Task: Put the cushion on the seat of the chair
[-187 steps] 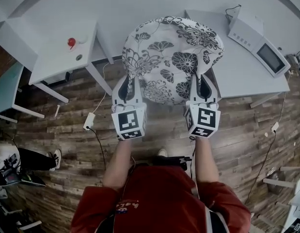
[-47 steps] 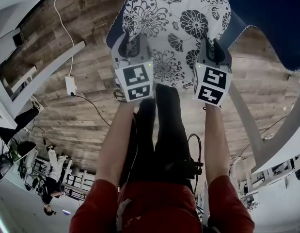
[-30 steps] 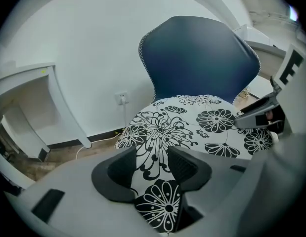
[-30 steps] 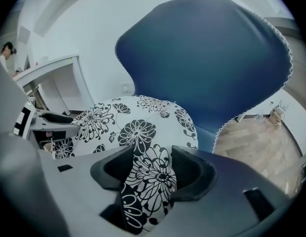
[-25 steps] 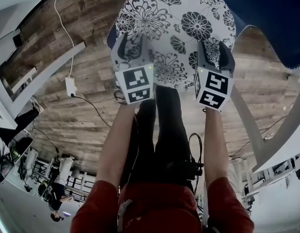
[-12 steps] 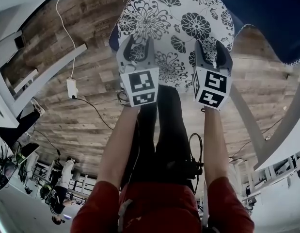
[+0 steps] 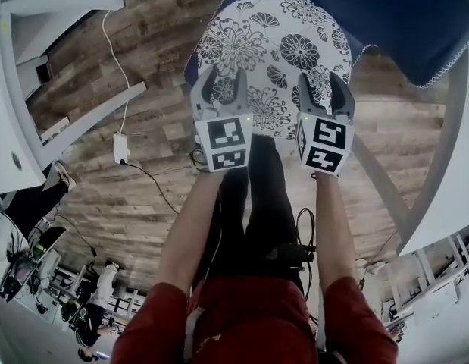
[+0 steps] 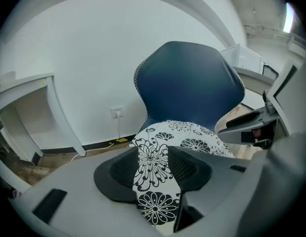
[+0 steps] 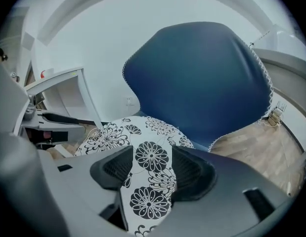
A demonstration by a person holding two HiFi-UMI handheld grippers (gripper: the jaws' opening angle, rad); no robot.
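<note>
The round white cushion (image 7: pixel 273 51) with black flowers lies over the seat of the dark blue chair (image 7: pixel 401 21), its near edge toward me. My left gripper (image 7: pixel 221 86) is shut on the cushion's (image 8: pixel 155 177) near left edge. My right gripper (image 7: pixel 322 88) is shut on the cushion's (image 9: pixel 150 181) near right edge. The chair's blue back (image 8: pixel 190 85) rises behind the cushion in the left gripper view, and the same blue back (image 9: pixel 202 83) fills the right gripper view. Most of the seat is hidden under the cushion.
White table legs (image 7: pixel 90 120) stand at the left over the wooden floor (image 7: pixel 143 196), with a power adapter and cable (image 7: pixel 120 149) beside them. Another white table leg (image 7: pixel 439 165) runs down the right. A white wall with a socket (image 8: pixel 116 112) lies behind the chair.
Both grippers have carried the cushion forward and lowered it flatter over the chair seat. In both gripper views the chair back now stands farther off and the cushion looks smaller.
</note>
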